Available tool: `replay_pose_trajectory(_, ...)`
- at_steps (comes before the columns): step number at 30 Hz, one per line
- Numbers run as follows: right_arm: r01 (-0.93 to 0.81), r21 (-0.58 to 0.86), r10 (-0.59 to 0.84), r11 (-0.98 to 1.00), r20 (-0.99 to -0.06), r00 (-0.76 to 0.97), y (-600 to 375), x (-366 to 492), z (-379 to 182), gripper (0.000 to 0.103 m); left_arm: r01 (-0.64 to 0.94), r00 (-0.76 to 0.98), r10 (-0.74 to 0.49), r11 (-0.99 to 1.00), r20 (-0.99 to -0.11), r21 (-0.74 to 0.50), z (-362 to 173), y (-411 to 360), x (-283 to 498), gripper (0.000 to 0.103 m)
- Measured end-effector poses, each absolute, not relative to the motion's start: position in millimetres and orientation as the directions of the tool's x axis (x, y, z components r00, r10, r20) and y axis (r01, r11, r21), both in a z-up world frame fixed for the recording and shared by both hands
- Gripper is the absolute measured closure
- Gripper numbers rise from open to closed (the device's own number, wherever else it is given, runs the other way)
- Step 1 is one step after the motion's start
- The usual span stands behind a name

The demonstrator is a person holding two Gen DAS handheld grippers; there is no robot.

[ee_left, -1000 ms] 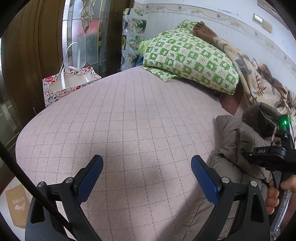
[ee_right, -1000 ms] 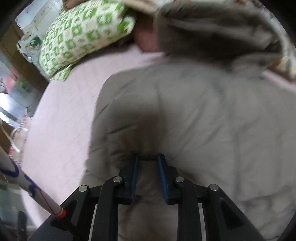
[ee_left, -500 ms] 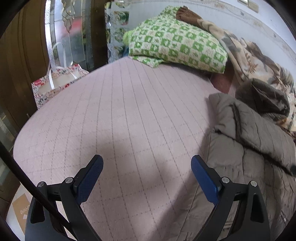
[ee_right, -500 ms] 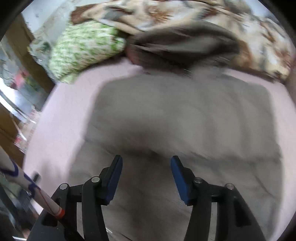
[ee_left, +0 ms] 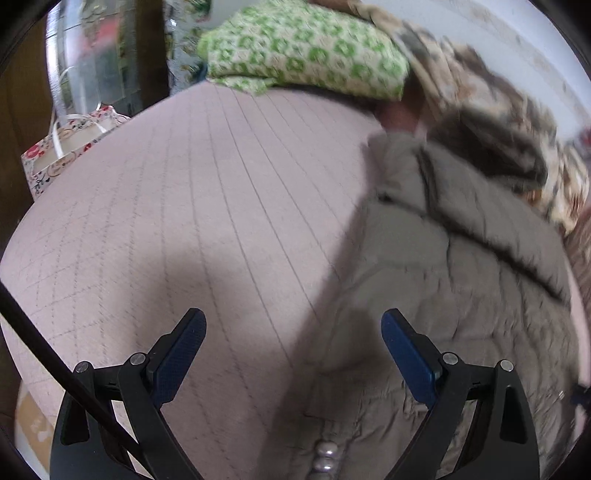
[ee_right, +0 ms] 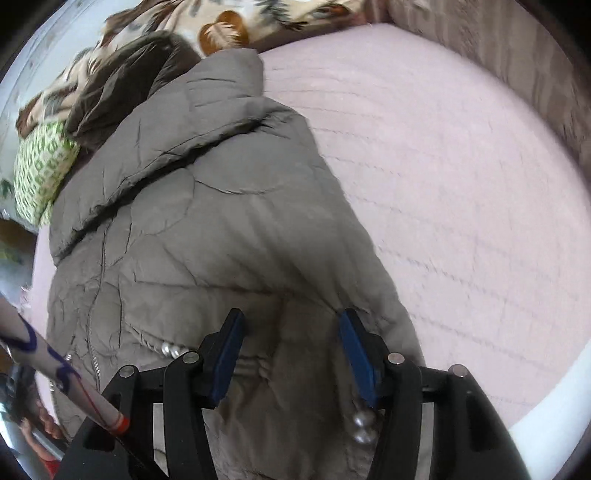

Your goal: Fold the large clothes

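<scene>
— Pink quilted bedding [ee_left: 207,206] is seen spread across the whole bed in both views. How are the grippers set over it?

— The left gripper [ee_left: 293,332] is held with its blue pads wide apart and nothing between them. Its left finger is over bare bedding, while its right finger is placed above the near edge of the grey padded jacket [ee_left: 461,266].

— And the right gripper [ee_right: 291,339]?

— It is also released, its fingers spread apart, nothing clasped. It is held low over the lower part of the jacket [ee_right: 207,229], with the padded fabric seen between and beneath the pads. Whether the pads are touching the cloth cannot be told.

— Where is the jacket laid?

— It is laid flat on the bedding, to the right in the left wrist view, stretching away from the fingers toward the head of the bed. Pearl-like beads [ee_right: 364,424] are seen near the right finger of the right gripper, and more by the left finger.

— What is found beyond the jacket?

— A darker brown garment [ee_right: 122,81] is bunched at its far end, a green checked pillow [ee_left: 306,62] is set beyond, and a leaf-patterned blanket [ee_right: 229,26] is heaped alongside. A patterned gift bag [ee_left: 70,147] is stood beside the bed at the left.
</scene>
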State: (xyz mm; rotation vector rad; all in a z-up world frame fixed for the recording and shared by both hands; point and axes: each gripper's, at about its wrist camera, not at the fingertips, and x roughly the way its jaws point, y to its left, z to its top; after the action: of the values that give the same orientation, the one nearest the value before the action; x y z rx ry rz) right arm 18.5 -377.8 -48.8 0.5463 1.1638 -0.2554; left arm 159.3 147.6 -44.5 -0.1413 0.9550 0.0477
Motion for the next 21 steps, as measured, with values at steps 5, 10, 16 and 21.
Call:
replay_pose_trajectory(5,0.407,0.358,0.15,0.841,-0.875,0.46,-363,29,-14,0.042,-0.101,0.56,-0.032,0.989,-0.828,-0.107,-50,139,162,0.008)
replay_pose_trajectory(10,0.313,0.482,0.25,0.818,-0.789,0.562,-329,83,30,0.029,-0.084,0.629,-0.098,0.978,-0.771,-0.193,-29,139,163,0.008)
replay_pose_trajectory(16,0.244,0.525,0.278,0.815,-0.724,0.632,-281,178,65,0.021,-0.044,0.644,-0.142,0.974,-0.752,-0.222,-22,129,187,0.008)
replay_pose_trajectory(21,0.287,0.557,0.248,0.779,-0.695,0.675,-263,253,76,0.016,-0.016,0.636,-0.174,0.971,-0.752,-0.239,-22,122,199,0.008)
